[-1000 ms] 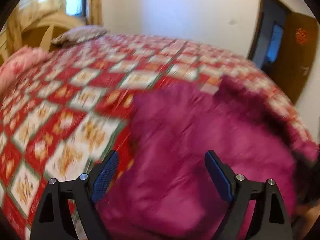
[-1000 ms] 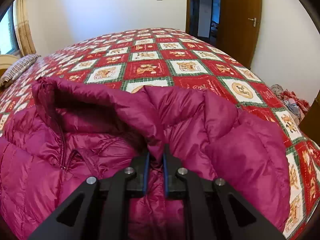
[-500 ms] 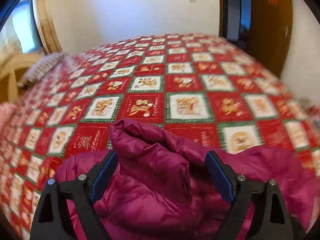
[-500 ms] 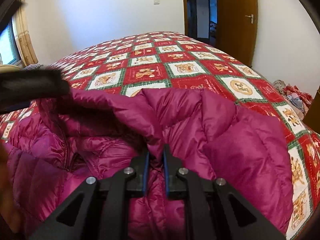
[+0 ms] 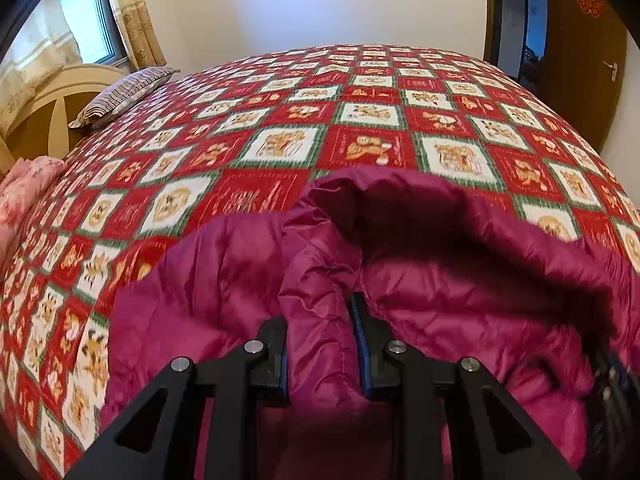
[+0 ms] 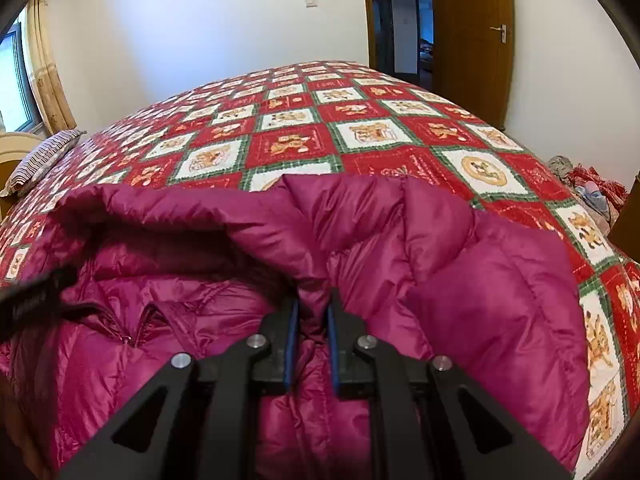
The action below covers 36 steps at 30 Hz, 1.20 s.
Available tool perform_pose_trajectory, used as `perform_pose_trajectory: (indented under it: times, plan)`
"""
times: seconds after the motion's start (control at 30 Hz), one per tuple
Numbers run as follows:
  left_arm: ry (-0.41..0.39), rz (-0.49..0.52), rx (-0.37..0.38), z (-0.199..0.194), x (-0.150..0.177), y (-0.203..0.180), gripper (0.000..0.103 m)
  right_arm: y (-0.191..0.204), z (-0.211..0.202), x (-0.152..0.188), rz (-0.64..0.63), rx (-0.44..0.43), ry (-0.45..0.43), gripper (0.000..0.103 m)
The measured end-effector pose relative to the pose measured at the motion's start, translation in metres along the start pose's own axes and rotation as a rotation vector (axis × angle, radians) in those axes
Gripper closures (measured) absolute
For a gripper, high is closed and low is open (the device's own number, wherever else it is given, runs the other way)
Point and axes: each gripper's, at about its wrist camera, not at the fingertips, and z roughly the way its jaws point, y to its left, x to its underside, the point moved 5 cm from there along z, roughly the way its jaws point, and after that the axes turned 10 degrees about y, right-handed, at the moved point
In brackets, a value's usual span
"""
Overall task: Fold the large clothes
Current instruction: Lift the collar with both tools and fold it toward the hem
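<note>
Two grippers on magenta down jacket [image 5: 460, 292], left gripper [image 5: 320, 340] jaws closing on fabric, right gripper [image 6: 312, 336] jaws clamped on fabric

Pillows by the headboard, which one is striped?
The flat pillow lying on the patchwork quilt; the other, pink floral pillow, sits at the left edge.

Jacket [image 5: 460, 280] lies on the bed [image 5: 360, 128], at its near edge, hood end toward the far side. Left gripper [image 5: 322, 344] sits at the jacket's left collar edge, jaws closing with a fold between them; right gripper [image 6: 312, 340] sits at the right collar edge, clamped on a fold. Pillow [image 5: 124, 94] on the bed's far-left corner, headboard [image 5: 52, 108] behind it, window [image 5: 86, 16] above. Wall [image 6: 200, 32] behind the bed. Door [image 6: 472, 40] far right, clothes pile [image 6: 588, 192] on the floor right of the bed.
</note>
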Motion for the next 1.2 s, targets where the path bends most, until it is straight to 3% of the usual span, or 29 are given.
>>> perform_pose_trajectory:
  times: [0.2, 0.67, 0.8, 0.93, 1.07, 1.2]
  plan:
    - [-0.068, -0.018, 0.003, 0.008, 0.023, 0.006, 0.077, 0.002, 0.001, 0.0, -0.011, 0.014, 0.003, 0.09]
    - [-0.071, -0.053, 0.053, 0.014, 0.024, 0.011, 0.077, 0.004, 0.0, -0.001, -0.014, 0.024, 0.011, 0.085]
    - [-0.074, -0.058, 0.066, 0.014, 0.024, 0.012, 0.077, -0.005, -0.023, -0.001, 0.024, 0.017, 0.016, 0.084]
    - [-0.075, -0.059, 0.069, 0.013, 0.025, 0.012, 0.077, -0.01, -0.079, -0.028, 0.051, 0.047, -0.143, 0.08]
    - [-0.076, -0.066, 0.085, 0.013, 0.025, 0.014, 0.077, 0.007, -0.077, -0.065, 0.014, 0.058, -0.139, 0.08]
    - [-0.078, -0.073, 0.097, 0.013, 0.025, 0.015, 0.077, 0.017, -0.04, -0.082, -0.004, 0.103, -0.08, 0.08]
